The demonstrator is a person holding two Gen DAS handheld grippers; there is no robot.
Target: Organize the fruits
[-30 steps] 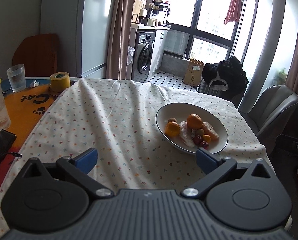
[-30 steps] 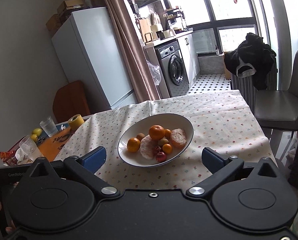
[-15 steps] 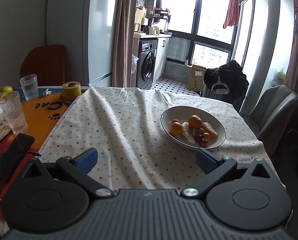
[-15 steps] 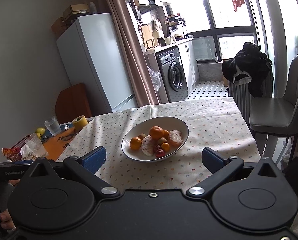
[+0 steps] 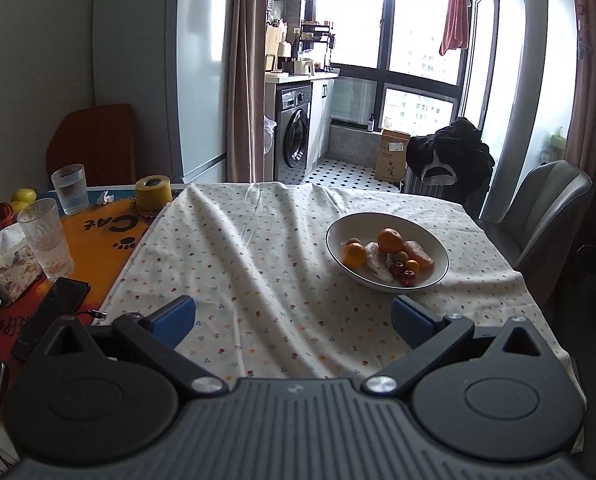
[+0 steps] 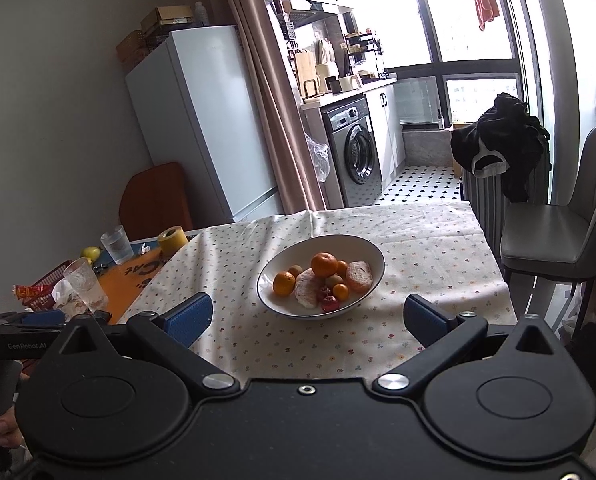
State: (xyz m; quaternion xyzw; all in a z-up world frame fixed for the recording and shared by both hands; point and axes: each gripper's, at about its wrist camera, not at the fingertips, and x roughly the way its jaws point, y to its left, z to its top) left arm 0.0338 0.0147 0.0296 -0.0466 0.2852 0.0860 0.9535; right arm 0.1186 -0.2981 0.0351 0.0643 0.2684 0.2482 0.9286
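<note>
So both grippers are just hanging above the near edge of the counter, nothing in either one. Left gripper point(image 5: 293, 316) has its blue-padded fingers point(image 5: 174, 318) spread wide, only the flowery tablecloth point(image 5: 258, 264) showing in the gap between them, and they aren't touching it as far as I can tell. Right gripper point(image 6: 307, 318) is the same deal, fingers point(image 6: 189, 316) wide apart, empty, held off the cloth.

The fruit is all in the white bowl point(image 6: 282, 308) sitting on the tablecloth. In the right wrist view the bowl is pretty much centred between the fingers, a bit ahead of them. In the left wrist view the same bowl point(image 5: 438, 276) sits off to the right, just ahead of the right-hand finger. Inside: a big orange point(image 6: 324, 264) on top of the pile, a smaller orange point(image 6: 284, 283) on the left side, two pale peeled-looking pieces point(image 6: 308, 293), a couple of small red fruits point(image 6: 329, 302) at the near side, plus a few little brownish and orange ones I can't really identify.

Left end of the counter is uncovered, orange surface with two glasses point(image 5: 71, 189), a yellow tape roll point(image 5: 153, 193) and a phone point(image 5: 52, 314). The left gripper's body also pokes into the right wrist view at far left, held by a hand point(image 6: 2, 426)
</note>
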